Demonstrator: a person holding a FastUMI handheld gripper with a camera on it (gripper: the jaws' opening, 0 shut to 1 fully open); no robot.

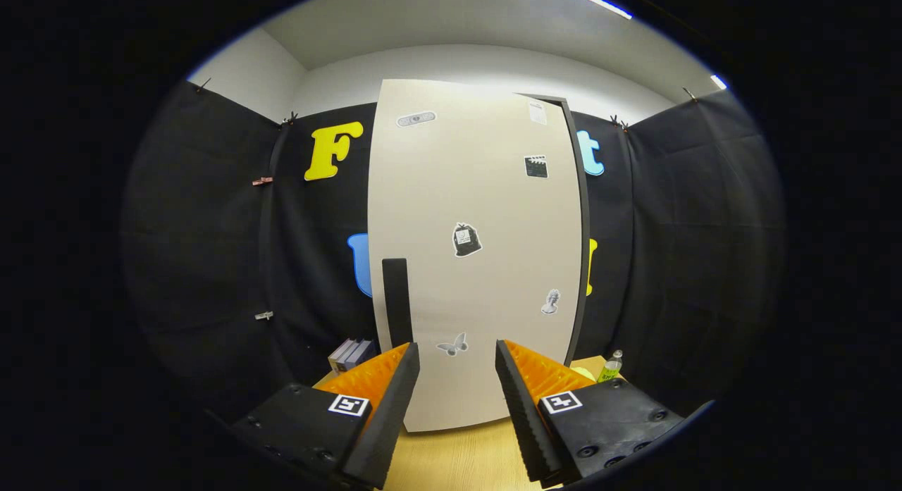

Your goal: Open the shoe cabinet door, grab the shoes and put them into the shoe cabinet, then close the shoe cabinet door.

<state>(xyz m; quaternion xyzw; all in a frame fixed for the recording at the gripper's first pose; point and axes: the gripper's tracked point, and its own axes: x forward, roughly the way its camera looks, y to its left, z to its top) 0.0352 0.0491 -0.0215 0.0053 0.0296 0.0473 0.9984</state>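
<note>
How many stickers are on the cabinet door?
6 on the door: two at the top, clapperboard, bag mid-door, bust, butterfly above the open claw.

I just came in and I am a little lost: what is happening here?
A person holds a pair of tongs in front of a pale shoe cabinet door. The tongs are open and grip nothing. The door's dark handle stands just beyond them, so the door is not yet pulled. Books and a bottle stand beside the cabinet.
</note>
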